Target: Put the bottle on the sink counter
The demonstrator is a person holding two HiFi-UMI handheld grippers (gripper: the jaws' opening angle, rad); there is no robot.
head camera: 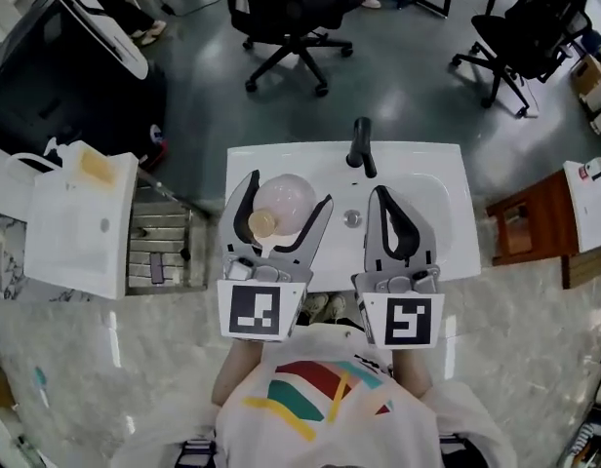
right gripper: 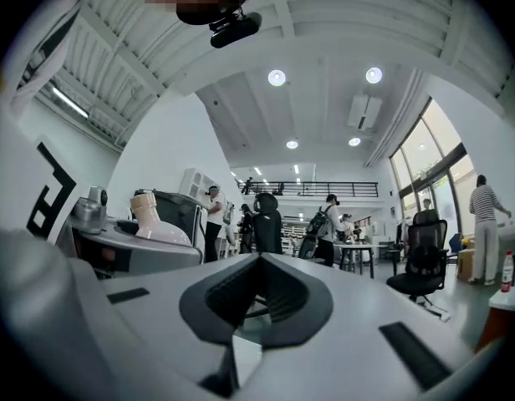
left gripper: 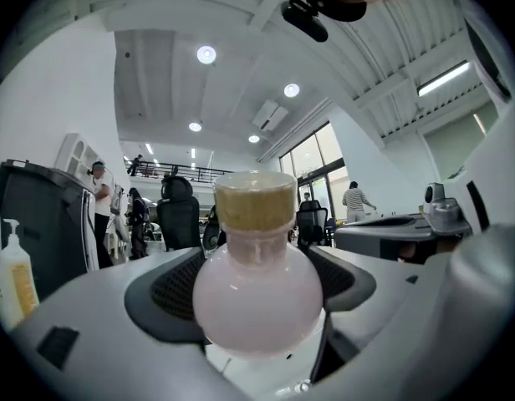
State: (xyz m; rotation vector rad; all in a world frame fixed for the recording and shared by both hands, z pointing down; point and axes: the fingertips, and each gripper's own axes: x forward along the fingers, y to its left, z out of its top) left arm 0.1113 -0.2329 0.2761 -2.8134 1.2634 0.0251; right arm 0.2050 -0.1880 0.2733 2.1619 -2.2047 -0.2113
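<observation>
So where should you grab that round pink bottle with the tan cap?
Grab the bottle by its round belly, coming in from both sides, as the left gripper holds it now. The belly is the widest part and nests in the curved pads. The neck under the cap is short, with little room.

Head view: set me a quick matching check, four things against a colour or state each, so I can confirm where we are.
Things:
1. bottle
2. faucet
3. left gripper
4. right gripper

Colour or state:
a. black
b. pink with a tan cap
c. shut, holding nothing
d. shut on the bottle

Pairs: 1-b, 2-a, 3-d, 4-c
</observation>
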